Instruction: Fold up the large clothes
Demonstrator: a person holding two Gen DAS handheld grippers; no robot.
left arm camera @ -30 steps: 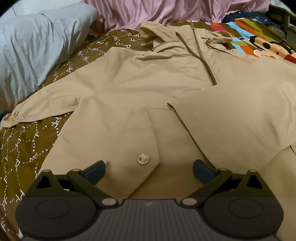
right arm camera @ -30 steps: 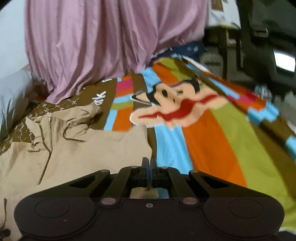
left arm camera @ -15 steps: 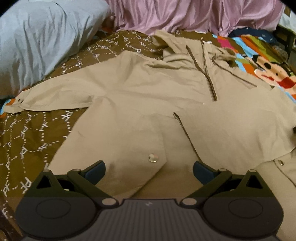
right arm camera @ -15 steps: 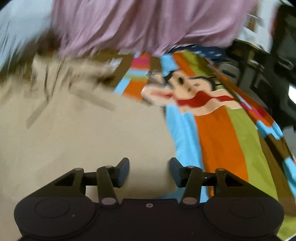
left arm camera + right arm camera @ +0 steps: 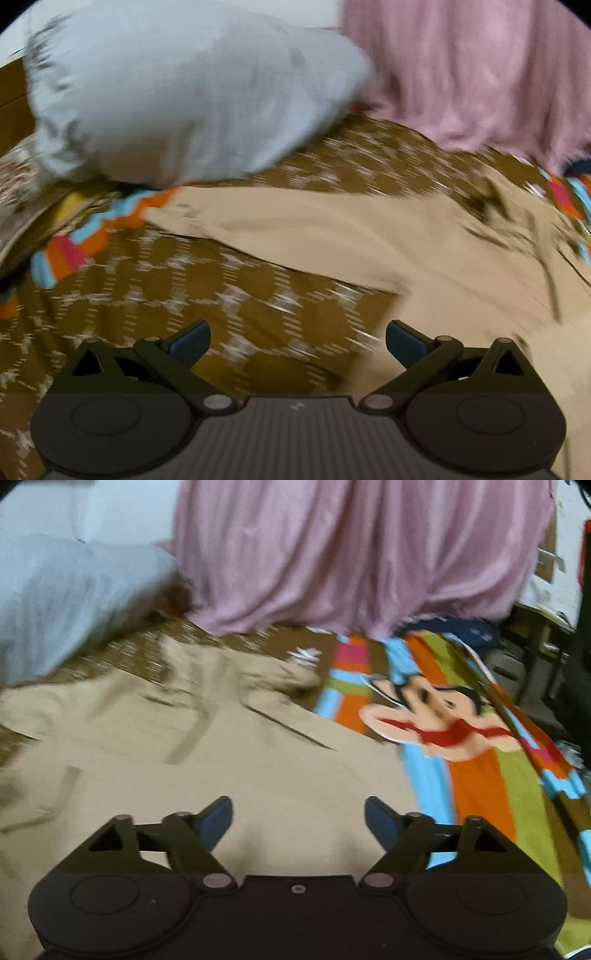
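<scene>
A large beige hooded jacket [image 5: 258, 760] lies spread on the bed. In the left wrist view its left sleeve [image 5: 280, 221] stretches out to the left over the brown patterned bedspread [image 5: 207, 306]. My left gripper [image 5: 297, 341] is open and empty, above the bedspread just left of the jacket's body. My right gripper [image 5: 298, 818] is open and empty, above the jacket's right side near its edge. Both views are blurred by motion.
A grey pillow [image 5: 177, 99] lies at the head of the bed on the left. A pink curtain [image 5: 351, 554] hangs behind. A colourful cartoon blanket [image 5: 461, 738] covers the bed's right side. Dark furniture [image 5: 569, 646] stands at far right.
My right gripper has opened and let go, then swung left over the jacket. My left gripper has swung left, from over the jacket's front toward the left sleeve and the pillow.
</scene>
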